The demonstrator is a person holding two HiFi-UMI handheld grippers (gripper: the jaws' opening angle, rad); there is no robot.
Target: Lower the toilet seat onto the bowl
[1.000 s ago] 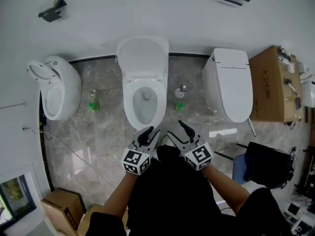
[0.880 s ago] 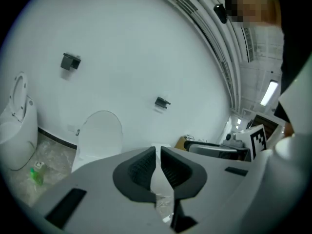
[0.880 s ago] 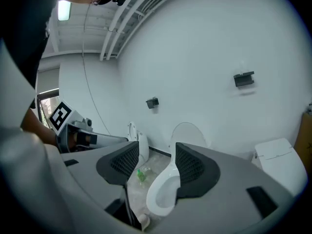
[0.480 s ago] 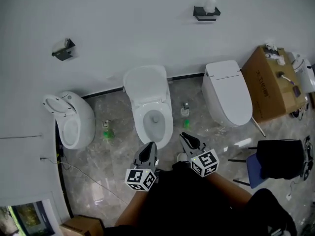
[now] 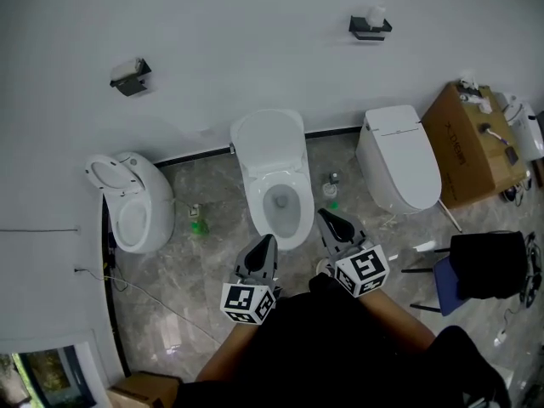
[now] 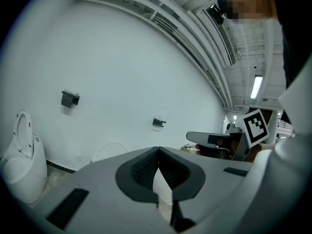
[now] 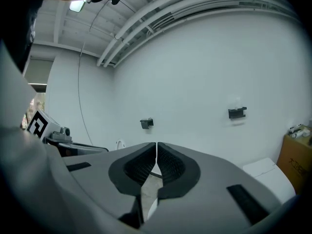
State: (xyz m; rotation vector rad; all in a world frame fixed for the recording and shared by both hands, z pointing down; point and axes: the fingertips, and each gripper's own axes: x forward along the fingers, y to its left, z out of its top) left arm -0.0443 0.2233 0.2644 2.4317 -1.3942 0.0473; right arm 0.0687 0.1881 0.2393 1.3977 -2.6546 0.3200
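The middle toilet (image 5: 279,195) stands against the white wall, and its lid (image 5: 268,138) is upright behind the bowl. I cannot tell from here whether the seat ring lies on the rim. In the head view my left gripper (image 5: 270,240) hovers just in front of the bowl, shut and empty. My right gripper (image 5: 324,215) is at the bowl's right front, and its jaws have just been closing with nothing between them. The left gripper (image 6: 158,152) and the right gripper (image 7: 156,147) both look level at the wall, pads together.
A round toilet (image 5: 127,202) with its lid up stands at the left, and a closed toilet (image 5: 399,155) at the right. Beyond that are a cardboard box (image 5: 472,143) and a black chair (image 5: 484,266). Two holders (image 5: 130,76) (image 5: 371,25) hang on the wall. Small green items (image 5: 198,225) sit on the marble floor.
Both grippers' jaws stood open a second ago and are shut now. Both grippers have risen, and the head view has pulled back and shifted so the toilets sit lower in frame.
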